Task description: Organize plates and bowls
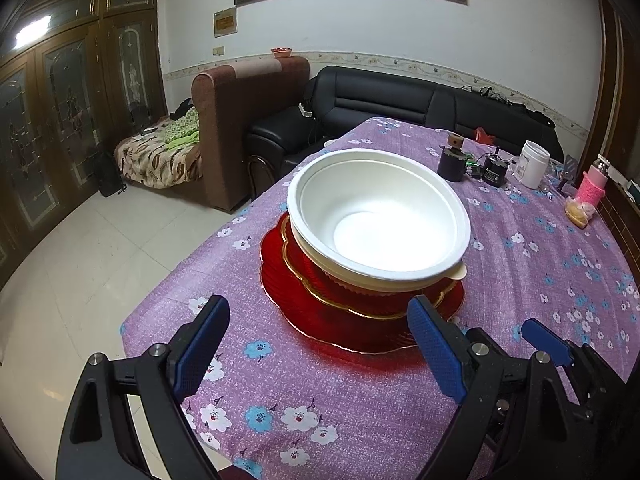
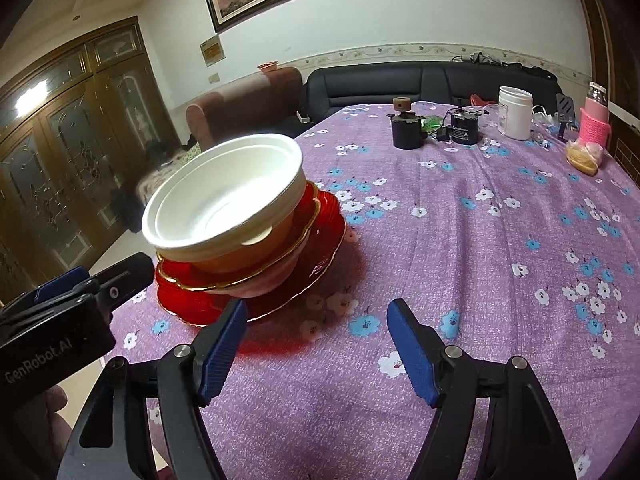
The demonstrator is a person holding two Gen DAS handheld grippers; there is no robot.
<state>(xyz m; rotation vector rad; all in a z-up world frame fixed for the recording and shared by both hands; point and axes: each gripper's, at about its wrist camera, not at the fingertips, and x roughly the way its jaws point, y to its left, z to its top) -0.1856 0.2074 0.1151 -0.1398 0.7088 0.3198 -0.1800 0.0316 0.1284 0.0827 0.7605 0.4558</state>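
A stack stands on the purple flowered tablecloth (image 1: 320, 400). At its bottom is a large red plate (image 1: 288, 308), then a red gold-rimmed dish (image 1: 304, 268), a cream bowl (image 1: 456, 273) and a white bowl (image 1: 380, 216) on top. My left gripper (image 1: 320, 332) is open just in front of the stack's near edge and holds nothing. In the right wrist view the white bowl (image 2: 224, 196) and red plate (image 2: 328, 236) sit to the left. My right gripper (image 2: 320, 336) is open over bare cloth to the right of the stack, its left finger (image 2: 228, 340) near the plate's rim.
At the table's far end stand two black cylinders (image 2: 408, 130), a white jar (image 2: 516, 112), a pink bottle (image 2: 594, 120) and a bag of food (image 2: 582, 156). The table's left edge drops to a tiled floor (image 1: 80, 260). A black sofa (image 1: 400, 100) lies beyond.
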